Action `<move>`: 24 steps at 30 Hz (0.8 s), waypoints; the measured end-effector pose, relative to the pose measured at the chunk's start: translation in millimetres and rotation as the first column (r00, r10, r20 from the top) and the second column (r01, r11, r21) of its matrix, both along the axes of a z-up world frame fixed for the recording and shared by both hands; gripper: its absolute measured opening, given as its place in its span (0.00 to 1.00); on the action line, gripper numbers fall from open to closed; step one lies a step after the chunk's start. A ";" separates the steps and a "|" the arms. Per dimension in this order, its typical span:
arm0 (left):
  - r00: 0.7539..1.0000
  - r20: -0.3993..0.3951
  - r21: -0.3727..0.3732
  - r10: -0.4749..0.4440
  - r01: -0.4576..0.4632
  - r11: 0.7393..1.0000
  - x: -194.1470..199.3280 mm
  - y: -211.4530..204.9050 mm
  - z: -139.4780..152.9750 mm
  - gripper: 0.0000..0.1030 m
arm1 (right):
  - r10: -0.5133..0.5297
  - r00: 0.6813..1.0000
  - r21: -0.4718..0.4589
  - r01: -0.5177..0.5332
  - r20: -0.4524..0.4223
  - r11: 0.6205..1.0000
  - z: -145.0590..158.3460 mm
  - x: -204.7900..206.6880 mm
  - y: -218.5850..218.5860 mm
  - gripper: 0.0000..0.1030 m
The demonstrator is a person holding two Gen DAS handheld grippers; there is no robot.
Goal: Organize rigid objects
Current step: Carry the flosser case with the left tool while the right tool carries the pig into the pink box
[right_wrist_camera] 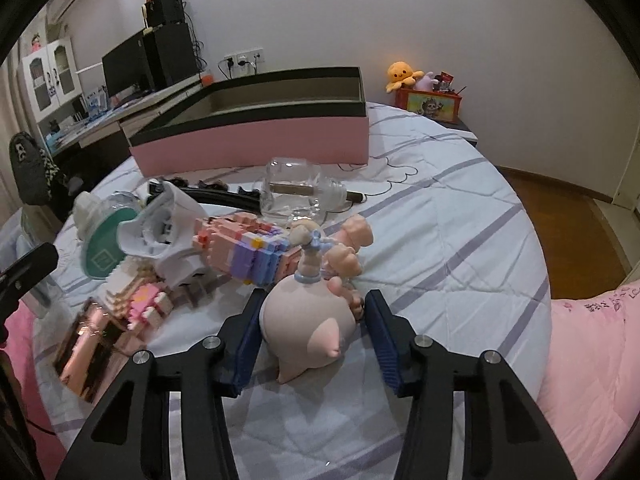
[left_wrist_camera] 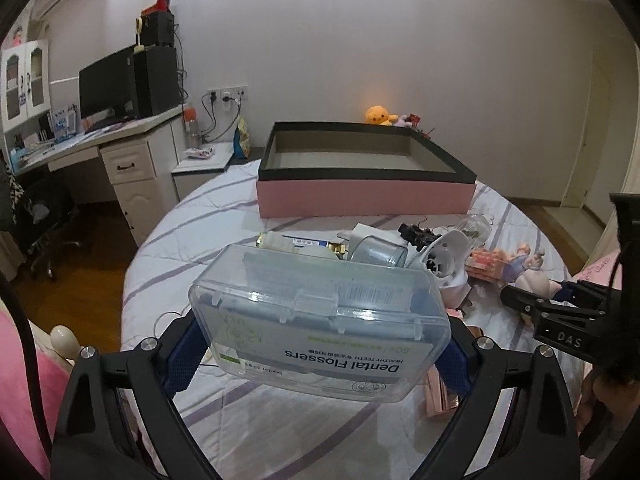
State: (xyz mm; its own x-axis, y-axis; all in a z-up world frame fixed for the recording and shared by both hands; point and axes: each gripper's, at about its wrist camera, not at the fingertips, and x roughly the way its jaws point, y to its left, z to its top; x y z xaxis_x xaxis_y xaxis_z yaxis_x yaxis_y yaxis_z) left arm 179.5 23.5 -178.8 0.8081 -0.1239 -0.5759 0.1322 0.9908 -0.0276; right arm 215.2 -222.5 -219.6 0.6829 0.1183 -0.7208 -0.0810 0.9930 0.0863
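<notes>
— Two grippers to check; start with the left?
— Spread wide on the left gripper (left_wrist_camera: pixel 320 332), yet gripping: blue fingers (left_wrist_camera: pixel 180 360) pressed against both ends of the dental flosser box (left_wrist_camera: pixel 312 300). Carried clear of the bed (left_wrist_camera: pixel 280 432), with its printed label turned toward the camera and reading upside down.
— And beyond it?
— Looking past the clear lid at the pink box (left_wrist_camera: pixel 360 200), open-topped, black-rimmed, sitting farther back on the same bed. Nothing visible inside from this angle. Well apart from the flosser box, with a clutter of small things lying between.
— Now the right?
— Drawn in narrow on the right gripper (right_wrist_camera: pixel 314 296), with the fingers (right_wrist_camera: pixel 384 344) on either side of the figurine (right_wrist_camera: pixel 308 328). Touching its round pink head on one side for certain; on the other, pressed up against its little hands, as far as can be told. Lying on the bedcover, not lifted.
— Neighbours?
— Just behind the figurine, touching it: a block model (right_wrist_camera: pixel 248 248) in pink and purple. Left of that, a white plug (right_wrist_camera: pixel 168 220) tipped on its side. Farther back, a glass bottle (right_wrist_camera: pixel 296 188) laid flat, near the pink box's front wall. Down at the left edge, a rose-gold box (right_wrist_camera: pixel 92 340), blurred.
— Anything off the bed?
— Only a desk (left_wrist_camera: pixel 120 132) with a monitor by the far wall, and a yellow plush toy (left_wrist_camera: pixel 378 115) peeking over the pink box's back rim
</notes>
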 end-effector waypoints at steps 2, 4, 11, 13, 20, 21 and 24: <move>1.000 0.018 -0.007 -0.001 0.001 1.000 -3.1 -2.6 6.1 0.93 | 0.006 1.000 0.012 -0.006 0.017 1.000 5.1 -6.2 2.5 0.50; 0.999 0.038 -0.009 -0.002 0.002 1.000 -4.8 -6.0 12.0 0.93 | 0.016 0.999 0.020 -0.017 0.042 1.000 13.2 -12.0 5.2 0.49; 0.996 0.084 0.010 -0.033 0.033 0.999 5.3 -22.7 33.8 0.93 | 0.044 0.992 0.031 -0.048 0.117 0.998 41.4 -11.4 9.5 0.50; 0.996 0.082 0.010 -0.047 0.046 0.999 14.4 -26.4 39.9 0.93 | 0.052 0.990 0.031 -0.056 0.134 0.998 49.4 -6.3 12.2 0.50; 0.990 0.116 0.049 -0.081 0.076 0.996 59.7 -37.7 66.2 0.93 | 0.113 0.979 0.069 -0.126 0.172 0.990 72.3 28.0 18.8 0.50; 0.989 0.122 0.055 -0.085 0.079 0.995 73.3 -38.3 71.0 0.93 | 0.122 0.977 0.077 -0.137 0.174 0.988 75.3 37.5 19.9 0.50; 0.991 0.110 0.078 -0.078 0.069 0.995 108.5 -40.2 77.7 0.93 | 0.135 0.974 0.066 -0.149 0.181 0.987 83.3 69.3 25.2 0.50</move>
State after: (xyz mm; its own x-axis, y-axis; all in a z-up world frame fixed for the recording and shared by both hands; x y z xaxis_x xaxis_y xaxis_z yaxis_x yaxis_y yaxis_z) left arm 288.0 -16.7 -101.1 0.8587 -0.1457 -0.4913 0.2029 0.9770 0.0649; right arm 284.5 -197.3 -136.4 0.7700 0.2749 -0.5758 -0.2419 0.9608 0.1352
